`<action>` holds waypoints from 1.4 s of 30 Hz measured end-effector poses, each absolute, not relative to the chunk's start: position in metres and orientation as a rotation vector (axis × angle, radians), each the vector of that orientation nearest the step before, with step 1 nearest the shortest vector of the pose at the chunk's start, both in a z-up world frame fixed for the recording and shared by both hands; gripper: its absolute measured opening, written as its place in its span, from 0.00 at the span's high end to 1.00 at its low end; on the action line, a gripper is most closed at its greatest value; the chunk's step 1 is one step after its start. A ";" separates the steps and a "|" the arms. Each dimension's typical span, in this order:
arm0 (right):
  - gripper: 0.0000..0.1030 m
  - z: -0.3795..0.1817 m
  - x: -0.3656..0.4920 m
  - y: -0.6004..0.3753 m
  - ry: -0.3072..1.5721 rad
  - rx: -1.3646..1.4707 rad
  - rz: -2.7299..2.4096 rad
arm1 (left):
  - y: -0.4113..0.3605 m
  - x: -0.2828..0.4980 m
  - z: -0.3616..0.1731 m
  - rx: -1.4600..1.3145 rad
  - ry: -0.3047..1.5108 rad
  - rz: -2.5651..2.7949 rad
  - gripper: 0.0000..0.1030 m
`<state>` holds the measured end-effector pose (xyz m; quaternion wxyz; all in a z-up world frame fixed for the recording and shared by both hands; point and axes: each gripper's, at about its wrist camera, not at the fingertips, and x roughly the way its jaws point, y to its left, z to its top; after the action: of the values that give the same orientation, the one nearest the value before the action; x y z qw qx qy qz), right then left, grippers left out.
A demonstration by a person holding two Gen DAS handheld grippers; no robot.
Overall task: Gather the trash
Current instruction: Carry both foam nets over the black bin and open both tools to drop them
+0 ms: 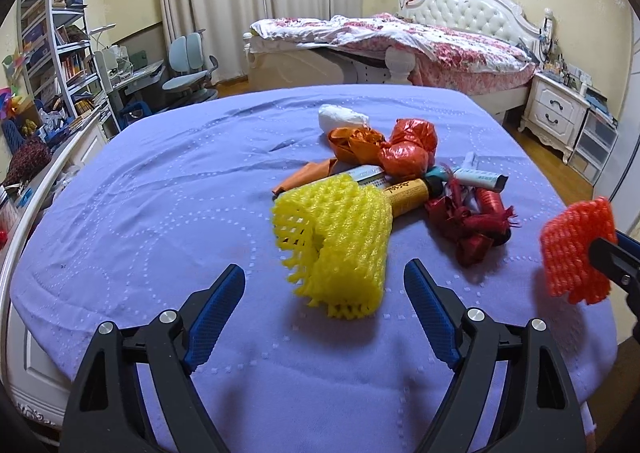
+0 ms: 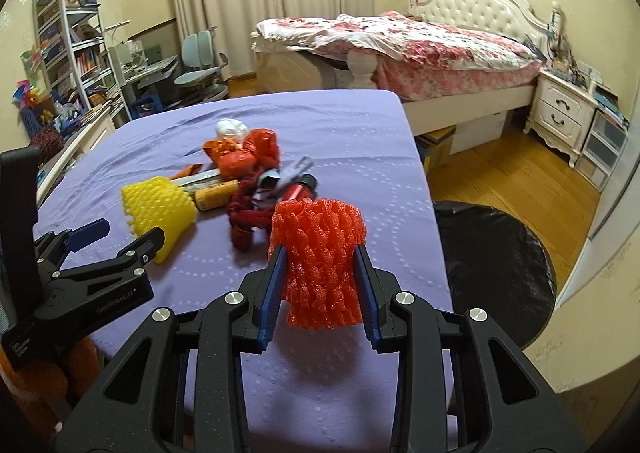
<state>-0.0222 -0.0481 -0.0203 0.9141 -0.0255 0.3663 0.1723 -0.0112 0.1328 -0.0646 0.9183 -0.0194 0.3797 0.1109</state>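
A pile of trash lies on the purple-covered table (image 1: 160, 213): a yellow foam net (image 1: 340, 249), crumpled red bags (image 1: 408, 149), an orange wrapper (image 1: 348, 141), a white wad (image 1: 340, 115), tubes and dark red ribbon (image 1: 476, 225). My left gripper (image 1: 325, 277) is open, its jaws either side of the yellow foam net's near end, not touching it. My right gripper (image 2: 319, 253) is shut on a red foam net (image 2: 318, 257) and holds it above the table's right part; that net also shows in the left wrist view (image 1: 576, 249).
A black-lined trash bin (image 2: 492, 265) stands on the wooden floor right of the table. A bed (image 2: 420, 49) and white nightstand (image 2: 564, 113) are behind. Shelves, a desk and a chair (image 2: 200, 65) are at the far left.
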 end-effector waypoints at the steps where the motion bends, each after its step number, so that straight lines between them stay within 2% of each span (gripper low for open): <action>1: 0.68 -0.022 -0.022 -0.050 0.758 -0.048 0.353 | 0.133 -0.008 -0.068 -0.038 0.793 0.229 0.25; 5: 0.68 -0.028 -0.015 -0.057 0.774 -0.031 0.347 | 0.131 -0.003 -0.077 -0.037 0.821 0.202 0.44; 6: 0.68 -0.029 -0.014 -0.058 0.776 -0.028 0.348 | 0.130 -0.004 -0.078 -0.044 0.824 0.187 0.53; 10: 0.68 -0.034 -0.013 -0.059 0.781 -0.024 0.350 | 0.131 -0.011 -0.077 -0.061 0.804 0.176 0.61; 22: 0.68 -0.029 -0.012 -0.070 0.754 -0.012 0.340 | 0.115 -0.032 -0.042 -0.076 0.726 0.100 0.61; 42: 0.68 -0.024 0.022 -0.173 0.709 0.056 0.091 | 0.003 0.022 -0.027 -0.011 0.709 -0.144 0.61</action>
<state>0.0219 -0.1733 -0.0236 0.9364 0.0273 0.3470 0.0445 0.0216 0.0031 -0.0274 0.9352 -0.0053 0.3470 -0.0706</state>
